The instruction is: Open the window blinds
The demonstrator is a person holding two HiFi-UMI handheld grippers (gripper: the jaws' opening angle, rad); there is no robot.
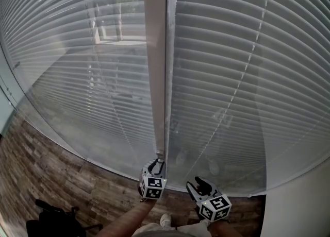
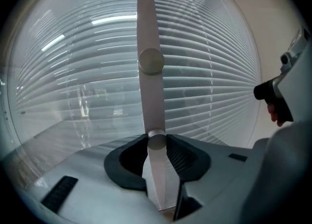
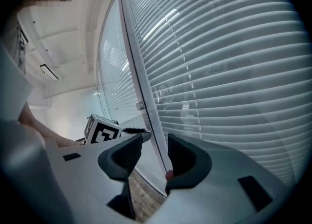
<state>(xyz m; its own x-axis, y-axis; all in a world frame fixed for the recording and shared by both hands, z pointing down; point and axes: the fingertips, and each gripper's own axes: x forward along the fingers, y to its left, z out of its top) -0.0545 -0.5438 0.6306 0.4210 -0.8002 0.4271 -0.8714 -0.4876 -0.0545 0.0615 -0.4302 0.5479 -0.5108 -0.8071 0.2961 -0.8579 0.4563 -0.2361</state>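
Note:
Two panels of white slatted blinds (image 1: pixel 77 50) fill the window, their slats turned flat. A pale vertical wand (image 1: pixel 160 128) hangs down between the panels. My left gripper (image 1: pixel 156 164) is at the wand's lower end. In the left gripper view the dark pads press on the wand (image 2: pixel 155 116) from both sides, so the left gripper (image 2: pixel 156 142) is shut on it. My right gripper (image 1: pixel 197 184) hovers a little to the right and nearer to me. Its jaws (image 3: pixel 155 145) stand open with nothing between them, and the wand (image 3: pixel 141 91) runs past beyond them.
Wood-look floor (image 1: pixel 46 169) lies below the blinds. A dark object (image 1: pixel 51 220) sits at the lower left. A white wall (image 1: pixel 304 205) borders the window on the right. Thin lift cords (image 1: pixel 242 76) run down the right panel.

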